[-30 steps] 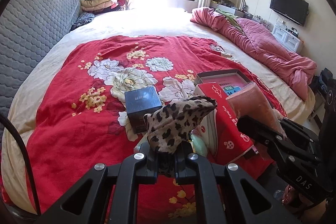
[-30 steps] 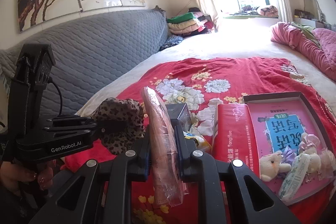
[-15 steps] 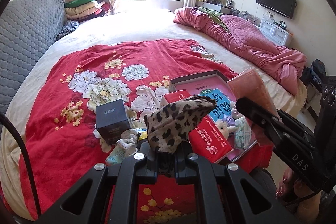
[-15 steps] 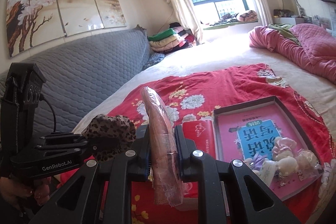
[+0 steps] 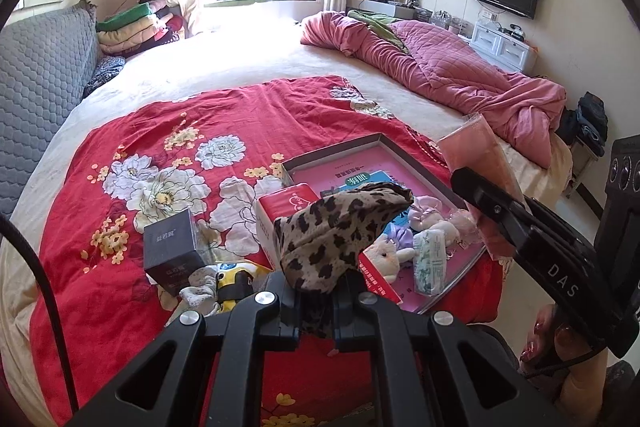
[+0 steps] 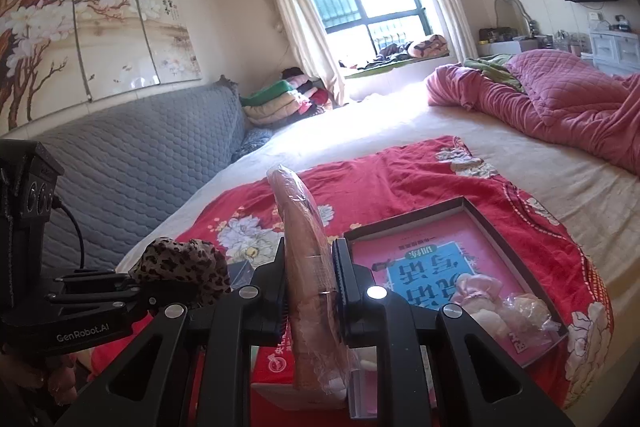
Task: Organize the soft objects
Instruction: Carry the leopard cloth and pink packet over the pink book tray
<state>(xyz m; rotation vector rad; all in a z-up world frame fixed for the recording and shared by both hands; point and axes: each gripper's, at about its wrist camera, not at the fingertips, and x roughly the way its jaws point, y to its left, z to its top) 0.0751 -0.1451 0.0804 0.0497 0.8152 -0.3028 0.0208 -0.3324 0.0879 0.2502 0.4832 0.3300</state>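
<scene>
Leopard-print cloth [image 5: 340, 227] pinched in left gripper [image 5: 316, 301] jaws; right gripper [image 6: 310, 291] jaws clamp pink wrapped pack [image 6: 308, 267].

The leopard cloth [image 5: 336, 231] is covering part of the red box [image 5: 288, 223] and the near-left of the tray [image 5: 340, 147]. The pink packet [image 6: 308, 259] is hiding the small black box [image 6: 240, 271] and most of the red box [image 6: 276, 363] in the right view. The hand [image 5: 556, 339] is showing only painted nails behind the right tool [image 5: 472, 187]. Print on the tray's book [image 5: 360, 179] is reading too small and upside down.
</scene>
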